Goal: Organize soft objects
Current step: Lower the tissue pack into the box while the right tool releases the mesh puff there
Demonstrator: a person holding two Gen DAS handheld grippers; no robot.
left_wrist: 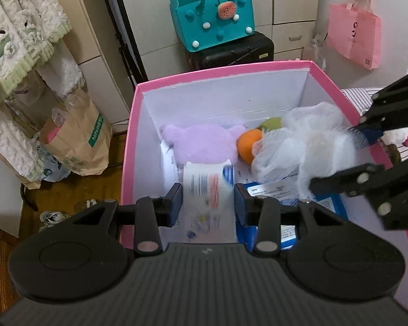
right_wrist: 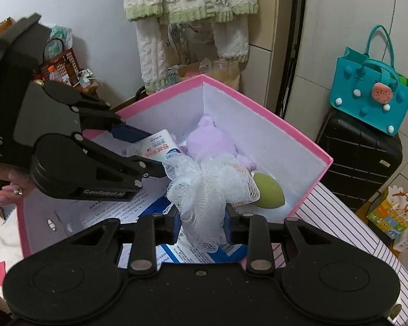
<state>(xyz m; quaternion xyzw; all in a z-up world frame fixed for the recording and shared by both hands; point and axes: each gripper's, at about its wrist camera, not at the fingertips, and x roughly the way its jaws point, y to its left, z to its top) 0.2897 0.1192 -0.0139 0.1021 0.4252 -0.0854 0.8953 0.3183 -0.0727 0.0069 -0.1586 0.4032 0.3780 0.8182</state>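
Observation:
A pink box [left_wrist: 231, 72] with white inner walls holds a purple plush [left_wrist: 204, 144], an orange ball [left_wrist: 249, 144] and a green egg-shaped thing [left_wrist: 272, 122]. My left gripper [left_wrist: 208, 198] is shut on a white printed packet [left_wrist: 206, 187], tilted down over the near side of the box. The right gripper [right_wrist: 202, 222] is shut on a white mesh bath pouf [right_wrist: 212, 182], which hangs inside the box [right_wrist: 258, 103] above the plush [right_wrist: 206, 144] and beside the green thing [right_wrist: 269, 193]. Each view shows the other gripper: the right [left_wrist: 342, 157] and the left [right_wrist: 152, 150].
Printed papers and blue packets [left_wrist: 269, 190] cover the box floor. Behind it are a teal felt bag [left_wrist: 212, 24] on a black suitcase [left_wrist: 231, 51], a pink bag [left_wrist: 353, 35], a paper bag [left_wrist: 76, 138] and hanging fuzzy clothes [right_wrist: 187, 8]. The box rests on striped fabric [right_wrist: 340, 244].

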